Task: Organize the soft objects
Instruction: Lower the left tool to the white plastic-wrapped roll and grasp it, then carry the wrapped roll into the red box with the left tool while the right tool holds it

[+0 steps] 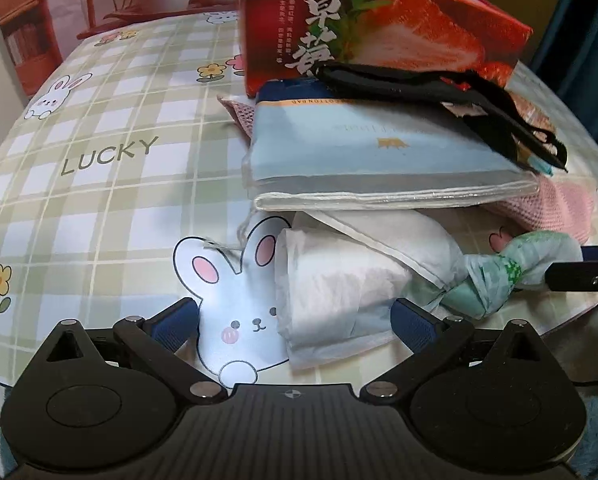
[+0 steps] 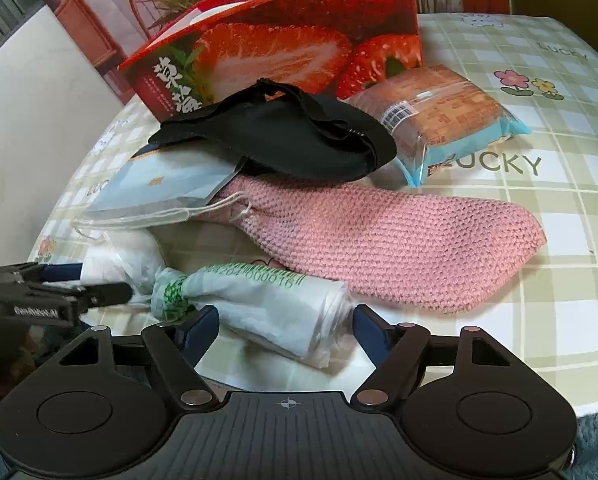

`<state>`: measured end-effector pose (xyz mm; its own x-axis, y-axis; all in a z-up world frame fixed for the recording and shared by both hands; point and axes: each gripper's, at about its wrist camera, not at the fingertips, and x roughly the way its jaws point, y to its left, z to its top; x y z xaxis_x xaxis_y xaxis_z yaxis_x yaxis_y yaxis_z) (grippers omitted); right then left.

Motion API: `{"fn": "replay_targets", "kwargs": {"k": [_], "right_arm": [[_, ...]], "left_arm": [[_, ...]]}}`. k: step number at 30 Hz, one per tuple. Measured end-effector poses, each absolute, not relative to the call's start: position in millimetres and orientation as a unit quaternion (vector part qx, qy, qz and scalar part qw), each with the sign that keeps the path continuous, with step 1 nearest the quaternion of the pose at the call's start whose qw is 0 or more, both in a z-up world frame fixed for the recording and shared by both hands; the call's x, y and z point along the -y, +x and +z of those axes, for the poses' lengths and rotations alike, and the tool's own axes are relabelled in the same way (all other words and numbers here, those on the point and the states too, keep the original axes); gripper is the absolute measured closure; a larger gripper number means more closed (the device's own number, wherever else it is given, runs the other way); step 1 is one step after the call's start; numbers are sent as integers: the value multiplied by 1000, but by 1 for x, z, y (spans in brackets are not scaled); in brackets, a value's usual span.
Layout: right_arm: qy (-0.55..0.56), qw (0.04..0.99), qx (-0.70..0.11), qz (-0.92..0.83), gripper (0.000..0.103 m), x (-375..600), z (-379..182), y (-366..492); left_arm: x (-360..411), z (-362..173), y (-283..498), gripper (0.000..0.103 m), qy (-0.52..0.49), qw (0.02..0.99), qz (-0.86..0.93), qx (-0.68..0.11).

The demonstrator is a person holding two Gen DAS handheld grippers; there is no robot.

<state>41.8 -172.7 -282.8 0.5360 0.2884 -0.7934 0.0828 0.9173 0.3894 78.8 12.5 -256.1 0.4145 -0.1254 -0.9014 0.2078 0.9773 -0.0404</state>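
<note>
White plastic bag roll (image 2: 275,312) lies on the desk (image 2: 539,208), long axis running left-right, knotted end toward the left claw (image 1: 295,320); its near end is hidden behind the claw body. Right claw (image 2: 286,330) tilted down, jaws apart either side of the roll; pad contact unclear. Left claw wide apart over a white wad (image 1: 339,280).
</note>
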Motion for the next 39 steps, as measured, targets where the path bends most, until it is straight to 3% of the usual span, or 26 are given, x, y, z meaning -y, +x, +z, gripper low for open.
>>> {"fn": "replay_targets", "kwargs": {"k": [9, 15, 17, 20, 22, 24, 25, 31, 39], "right_arm": [[210, 856, -469, 60, 41, 177, -284, 40], [218, 860, -457, 60, 44, 180, -281, 37], [223, 860, -456, 59, 53, 182, -282, 37], [233, 856, -458, 58, 67, 184, -284, 38], [234, 855, -459, 62, 69, 183, -285, 39], [230, 855, -460, 65, 69, 181, -284, 40], [229, 855, -460, 65, 69, 180, -284, 40], [246, 852, -459, 57, 64, 186, -289, 41], [232, 857, -456, 56, 73, 183, -284, 39]], "left_arm": [[-8, -256, 79, 0, 51, 838, -98, -534], [-26, -248, 77, 0, -25, 845, -118, -522], [-28, -240, 73, 2, -29, 855, -116, -505], [-22, -229, 66, 13, -30, 866, -134, -481], [-17, -228, 66, 22, -29, 864, -145, -480], [-15, -234, 68, 40, -32, 857, -146, -494], [-17, -237, 69, 44, -37, 853, -142, -500], [-32, -242, 71, 53, -70, 850, -145, -502], [-30, -237, 68, 66, -56, 855, -150, -494]]}}
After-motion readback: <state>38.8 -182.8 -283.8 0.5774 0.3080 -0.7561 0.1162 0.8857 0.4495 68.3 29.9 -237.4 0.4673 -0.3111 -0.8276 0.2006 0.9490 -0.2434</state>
